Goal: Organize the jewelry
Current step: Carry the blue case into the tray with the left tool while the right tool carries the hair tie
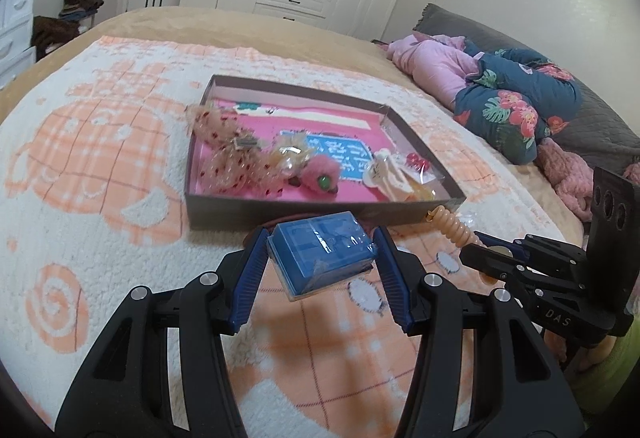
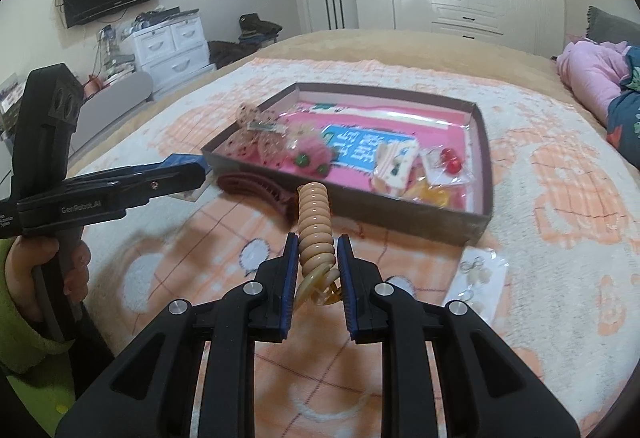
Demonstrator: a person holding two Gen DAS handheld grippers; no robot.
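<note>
both tools are loaded: left tool (image 1: 322,238) is clamped on a blue box (image 1: 322,256), right tool (image 2: 318,254) on a coil hair tie (image 2: 316,226); the tray (image 2: 400,218) lies at twelve o'clock, nearer the right.

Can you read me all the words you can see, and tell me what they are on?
"DAS": on the right gripper.
"GenRobot_AI": on the left gripper; the small print beside it is too tiny to read.
Writing on the blue card in the box: too blurred to read.
</note>
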